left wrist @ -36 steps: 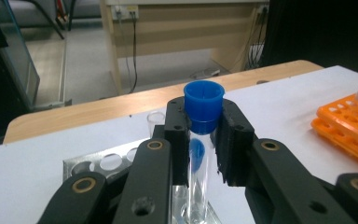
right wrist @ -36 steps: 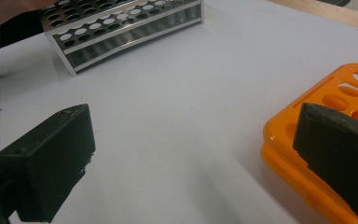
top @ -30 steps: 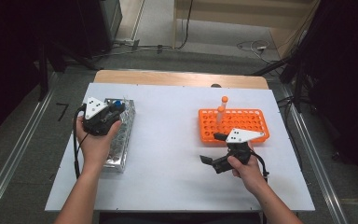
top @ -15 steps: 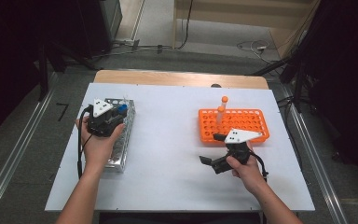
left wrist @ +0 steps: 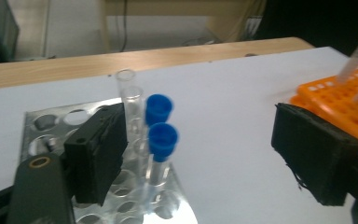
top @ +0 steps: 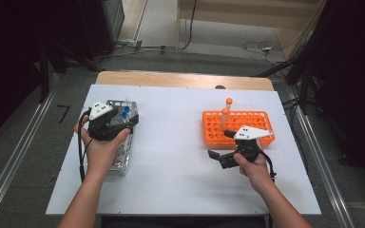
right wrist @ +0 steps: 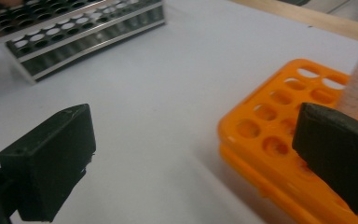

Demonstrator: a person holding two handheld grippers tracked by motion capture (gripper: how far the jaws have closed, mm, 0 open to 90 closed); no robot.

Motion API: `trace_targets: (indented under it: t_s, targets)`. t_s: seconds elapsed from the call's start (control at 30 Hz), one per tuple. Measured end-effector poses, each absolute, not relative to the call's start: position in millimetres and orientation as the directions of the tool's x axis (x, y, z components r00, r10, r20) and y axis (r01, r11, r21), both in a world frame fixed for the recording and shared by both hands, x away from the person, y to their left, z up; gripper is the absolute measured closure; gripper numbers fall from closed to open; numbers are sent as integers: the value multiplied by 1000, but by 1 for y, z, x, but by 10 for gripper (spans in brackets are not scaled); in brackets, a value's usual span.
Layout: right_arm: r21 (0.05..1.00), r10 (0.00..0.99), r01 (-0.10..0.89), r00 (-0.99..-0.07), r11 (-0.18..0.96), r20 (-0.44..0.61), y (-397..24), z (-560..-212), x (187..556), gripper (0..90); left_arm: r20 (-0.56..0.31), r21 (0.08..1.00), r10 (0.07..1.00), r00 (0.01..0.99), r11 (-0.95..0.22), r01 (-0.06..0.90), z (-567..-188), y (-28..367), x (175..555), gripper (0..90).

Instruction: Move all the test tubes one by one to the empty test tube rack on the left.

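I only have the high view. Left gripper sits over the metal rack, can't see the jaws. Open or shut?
Observer: Open. In the left gripper view the left gripper has just been opening its jaws, and they stand wide apart, gripping nothing.
Operator: Which tubes are by it?
Observer: Two blue-capped tubes stand upright in the metal rack, between the jaws but close to the left-hand one. Two clear uncapped tubes stand just behind them.
Operator: And the right one?
Observer: The right gripper is open too, with nothing between the jaws. One jaw hangs over the near corner of the orange rack.
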State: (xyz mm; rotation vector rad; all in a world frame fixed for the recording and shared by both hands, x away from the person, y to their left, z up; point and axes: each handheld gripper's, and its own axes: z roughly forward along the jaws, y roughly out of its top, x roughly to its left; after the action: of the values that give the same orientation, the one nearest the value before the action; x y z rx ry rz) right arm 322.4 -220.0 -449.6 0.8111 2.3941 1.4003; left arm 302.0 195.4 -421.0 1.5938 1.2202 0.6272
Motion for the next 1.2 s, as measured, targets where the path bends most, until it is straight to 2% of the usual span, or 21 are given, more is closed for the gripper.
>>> trace_targets:
  t_s: [0.13,0.27,0.33,0.67,1.0,1.2]
  targets:
    - [870,620,353,-781,345,71,-225,-448,331,0,-162,921,899,407,-10,389,-418,187,293,100]
    - [863,681,393,-728,318,81,-229,-450,342,65,-174,922,865,471,-24,386,-418,177,286,33]
    - [853,721,421,-689,309,79,-230,-453,347,134,-177,922,849,497,-33,385,-419,171,284,3]
    - [843,803,454,-594,289,45,-231,-466,368,440,-186,922,791,583,-65,381,-422,140,277,0]
    - [845,820,450,-572,289,24,-229,-477,380,587,-191,919,752,631,-89,384,-429,118,274,0]
    - [860,826,426,-564,282,8,-223,-480,382,624,-192,912,747,636,-104,397,-433,112,274,2]
